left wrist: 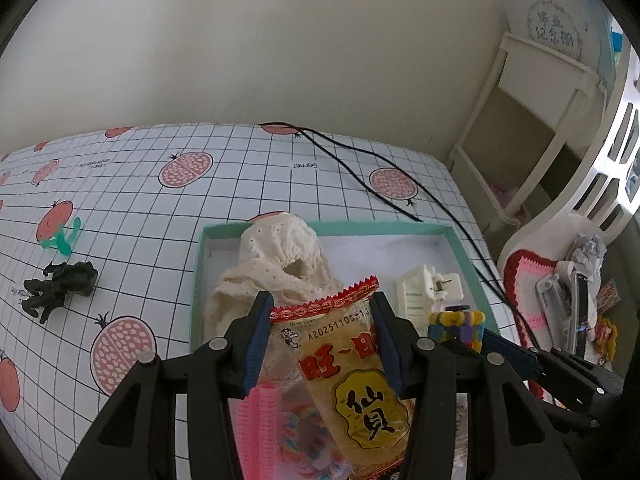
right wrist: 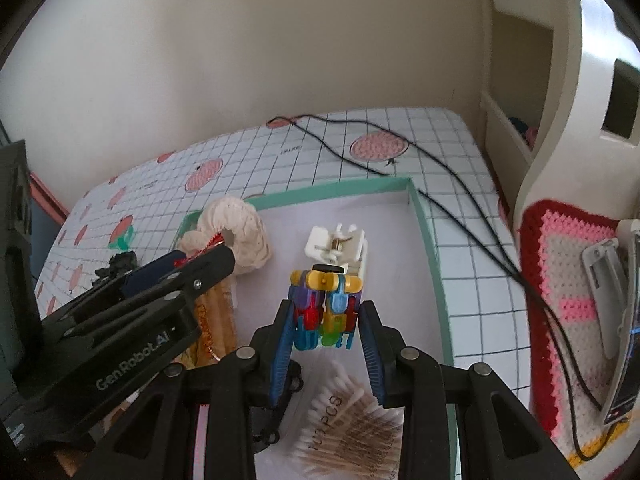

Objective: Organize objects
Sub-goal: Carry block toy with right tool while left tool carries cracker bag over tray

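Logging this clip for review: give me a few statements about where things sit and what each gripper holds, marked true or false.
1. The left gripper is shut on the snack packet. True.
2. The right gripper holds the cotton swabs. False: it brackets the colourful block toy; the swabs lie in the box below.
3. The white hair clip lies inside the teal box. True.
4. The black toy figure is in the box. False: it lies on the checked tablecloth, outside.
5. The cream lace cloth is in the box. True.
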Demonstrator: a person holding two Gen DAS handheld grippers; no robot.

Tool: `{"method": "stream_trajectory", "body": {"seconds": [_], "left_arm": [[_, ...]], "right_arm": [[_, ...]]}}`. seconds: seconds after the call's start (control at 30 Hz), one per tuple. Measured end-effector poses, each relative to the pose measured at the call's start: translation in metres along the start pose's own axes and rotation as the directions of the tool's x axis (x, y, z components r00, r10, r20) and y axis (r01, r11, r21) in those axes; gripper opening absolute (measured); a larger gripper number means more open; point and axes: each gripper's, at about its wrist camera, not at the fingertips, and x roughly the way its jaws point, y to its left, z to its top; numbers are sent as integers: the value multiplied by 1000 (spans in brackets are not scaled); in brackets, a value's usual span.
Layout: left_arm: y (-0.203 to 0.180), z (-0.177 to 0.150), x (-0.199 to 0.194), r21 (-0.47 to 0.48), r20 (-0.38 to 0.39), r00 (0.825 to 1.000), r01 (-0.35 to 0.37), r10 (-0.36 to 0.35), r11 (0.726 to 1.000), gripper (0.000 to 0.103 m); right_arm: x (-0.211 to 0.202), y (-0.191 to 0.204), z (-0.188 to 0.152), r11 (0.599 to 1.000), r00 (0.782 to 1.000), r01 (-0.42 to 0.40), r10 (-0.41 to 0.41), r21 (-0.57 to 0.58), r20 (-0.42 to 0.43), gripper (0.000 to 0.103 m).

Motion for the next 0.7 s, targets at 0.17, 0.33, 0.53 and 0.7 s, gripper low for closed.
{"method": "stream_trajectory", "body": {"seconds": [0.17, 0.33, 0.53, 0.7], "left_arm": [[1, -4, 6, -3, -21, 1000, -9, 9, 1000, 51], [-1, -5, 9, 0, -35, 999, -13, 13, 1000, 51], [-1, -2, 5, -9, -48, 999, 0, 0, 1000, 53], [3, 2, -1, -16, -54, 999, 7, -8, 1000, 59]], "right_arm": [[8, 2, -3, 1000, 999, 1, -2, -13, -38, 35], [11, 4, -3, 1000, 999, 12, -12, -19, -51, 35], [11, 6, -2, 999, 998, 23, -25, -27, -60, 35], [10, 6, 1, 999, 998, 30, -31, -19, -55, 35]]}}
